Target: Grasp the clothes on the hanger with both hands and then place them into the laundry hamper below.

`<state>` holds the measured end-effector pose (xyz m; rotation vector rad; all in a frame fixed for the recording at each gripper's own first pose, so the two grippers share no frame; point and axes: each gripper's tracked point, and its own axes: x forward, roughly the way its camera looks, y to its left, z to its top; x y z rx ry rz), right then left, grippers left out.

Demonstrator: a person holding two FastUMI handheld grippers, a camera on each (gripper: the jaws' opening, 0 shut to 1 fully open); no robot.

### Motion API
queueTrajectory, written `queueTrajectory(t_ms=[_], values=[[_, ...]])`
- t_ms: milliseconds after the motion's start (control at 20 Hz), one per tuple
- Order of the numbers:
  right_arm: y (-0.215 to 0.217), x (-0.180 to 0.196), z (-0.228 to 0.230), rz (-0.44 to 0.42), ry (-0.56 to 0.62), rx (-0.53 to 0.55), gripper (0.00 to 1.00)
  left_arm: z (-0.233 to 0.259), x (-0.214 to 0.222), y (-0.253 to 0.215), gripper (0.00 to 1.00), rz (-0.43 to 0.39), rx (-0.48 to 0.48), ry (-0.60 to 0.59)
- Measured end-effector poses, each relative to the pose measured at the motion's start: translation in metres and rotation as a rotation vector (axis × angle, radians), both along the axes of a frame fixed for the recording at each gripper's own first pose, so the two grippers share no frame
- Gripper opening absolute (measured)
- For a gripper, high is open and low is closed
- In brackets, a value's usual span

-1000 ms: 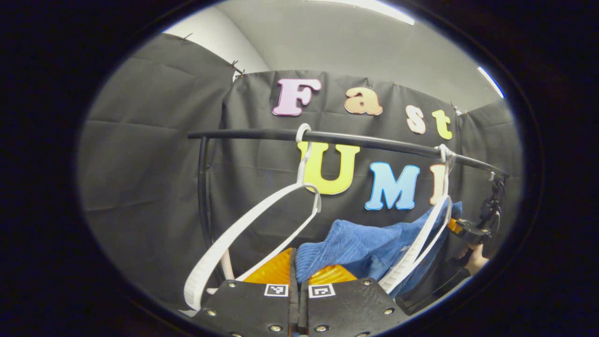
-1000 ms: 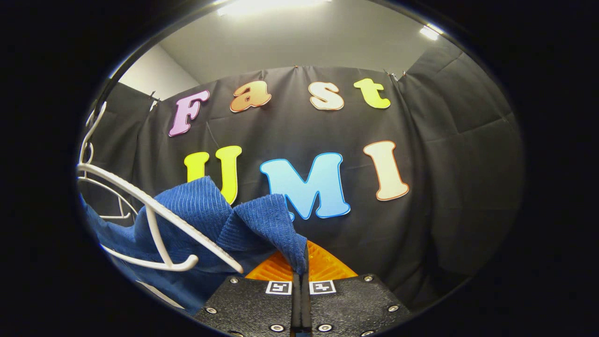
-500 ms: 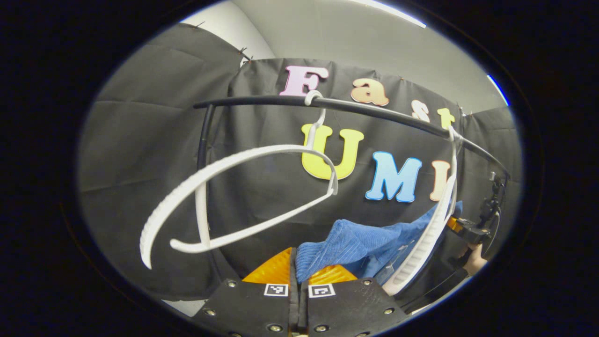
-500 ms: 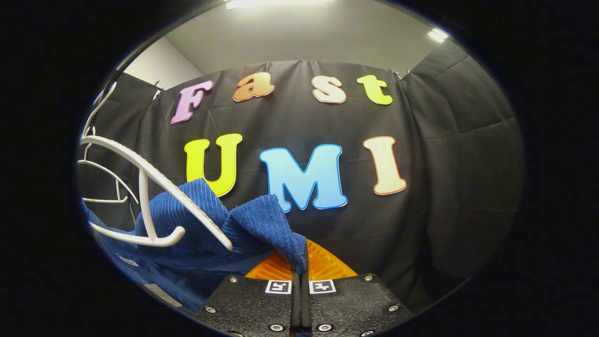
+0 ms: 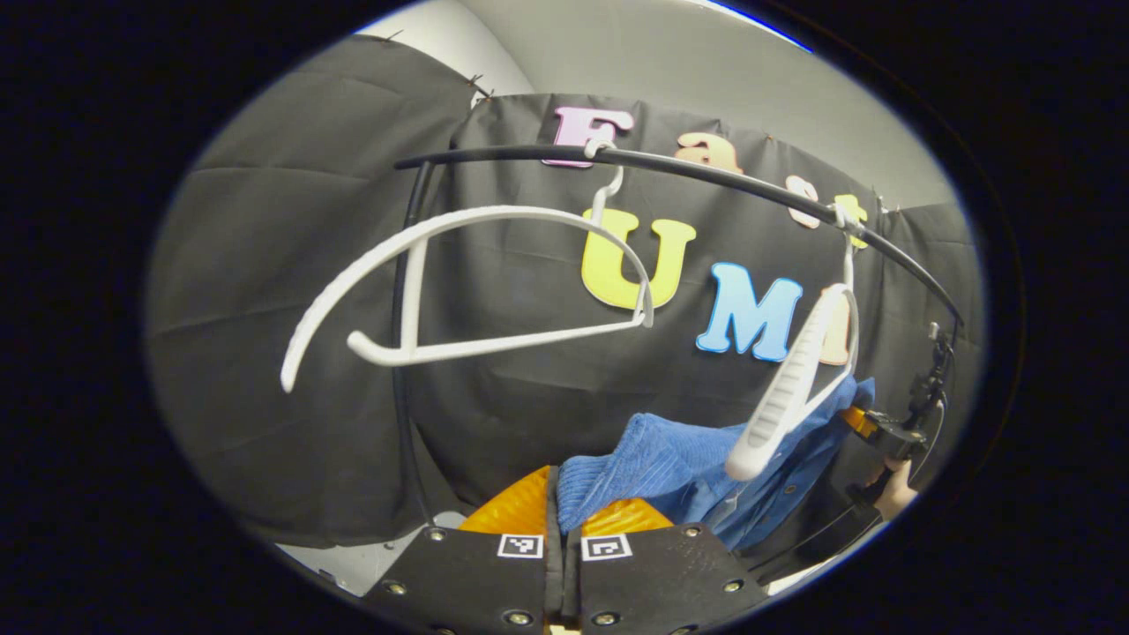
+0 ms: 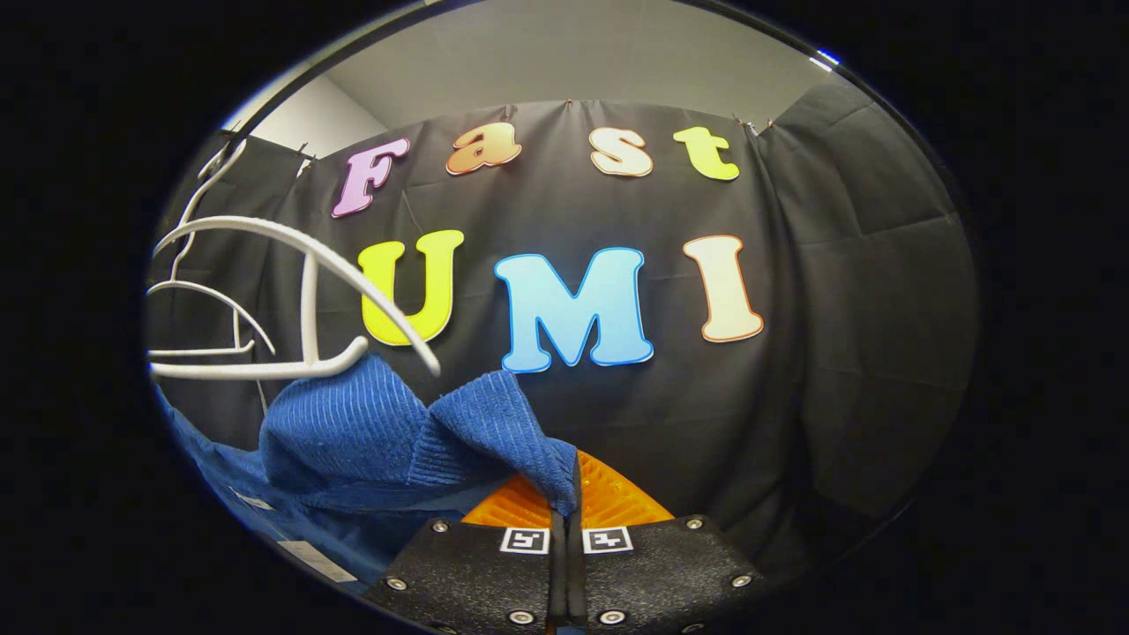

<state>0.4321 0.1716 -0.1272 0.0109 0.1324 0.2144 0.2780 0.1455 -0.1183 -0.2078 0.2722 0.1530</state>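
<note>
Lowering advised level: blue garment (image 6: 388, 432) clamped by left hand-held gripper (image 5: 562, 503) and right hand-held gripper (image 6: 564, 494), white hanger (image 5: 789, 388) at 2 o'clock avoided.

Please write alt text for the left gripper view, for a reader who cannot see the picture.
The left gripper, at the bottom of the view, is shut on a fold of blue garment, which stretches right toward the other gripper, held in a hand. Above, two white hangers hang bare on a black rail.
</note>
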Motion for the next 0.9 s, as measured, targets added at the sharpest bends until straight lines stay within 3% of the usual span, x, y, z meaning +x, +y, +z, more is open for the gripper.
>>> queueTrajectory(t_ms=[450, 750, 900], values=[[-0.033, -0.087, -0.008, 0.109, 0.046, -0.032, 0.00, -0.002, -0.103, -0.018, 0.00, 0.096, 0.015, 0.024], [-0.053, -0.154, 0.021, 0.199, 0.018, -0.006, 0.00, 0.030, -0.181, -0.045, 0.00, 0.137, 0.101, -0.002], [-0.061, -0.182, 0.033, 0.222, 0.012, 0.010, 0.00, 0.037, -0.209, -0.066, 0.01, 0.147, 0.079, -0.022]])
